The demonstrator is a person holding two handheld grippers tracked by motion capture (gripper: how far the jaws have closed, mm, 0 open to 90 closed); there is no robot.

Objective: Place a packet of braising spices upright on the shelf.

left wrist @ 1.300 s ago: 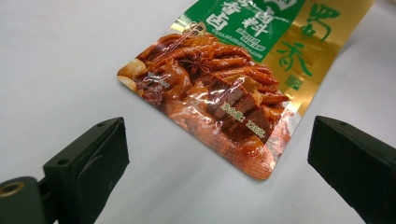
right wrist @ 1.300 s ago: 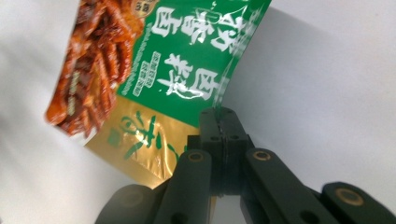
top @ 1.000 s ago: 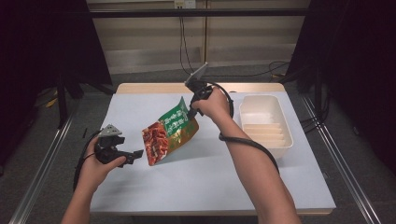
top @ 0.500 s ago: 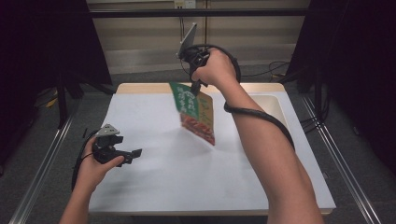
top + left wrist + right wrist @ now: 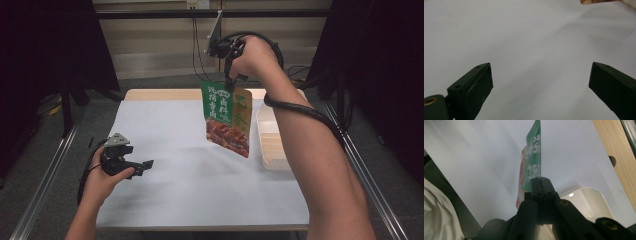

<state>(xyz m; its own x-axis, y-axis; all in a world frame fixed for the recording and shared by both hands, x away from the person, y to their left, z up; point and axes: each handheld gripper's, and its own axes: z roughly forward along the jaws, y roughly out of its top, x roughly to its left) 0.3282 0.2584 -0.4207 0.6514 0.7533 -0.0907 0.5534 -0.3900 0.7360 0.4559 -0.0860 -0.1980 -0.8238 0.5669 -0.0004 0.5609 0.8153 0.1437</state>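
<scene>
I held the pouch [image 5: 228,119] pinched in the right gripper [image 5: 228,82], left gripper [image 5: 145,165] wide open and empty, and judged a slow swing to the tray [image 5: 272,145] at centre right best.

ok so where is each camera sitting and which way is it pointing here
High view: above the person's side, looking forward and down on the table; both forearms, left gripper and right gripper show.
Left gripper view: on the left gripper, facing the white tabletop between its open jaws.
Right gripper view: on the right gripper, looking down its shut jaws at the pouch and white tray.
High and right gripper views share pouch and tray.
</scene>
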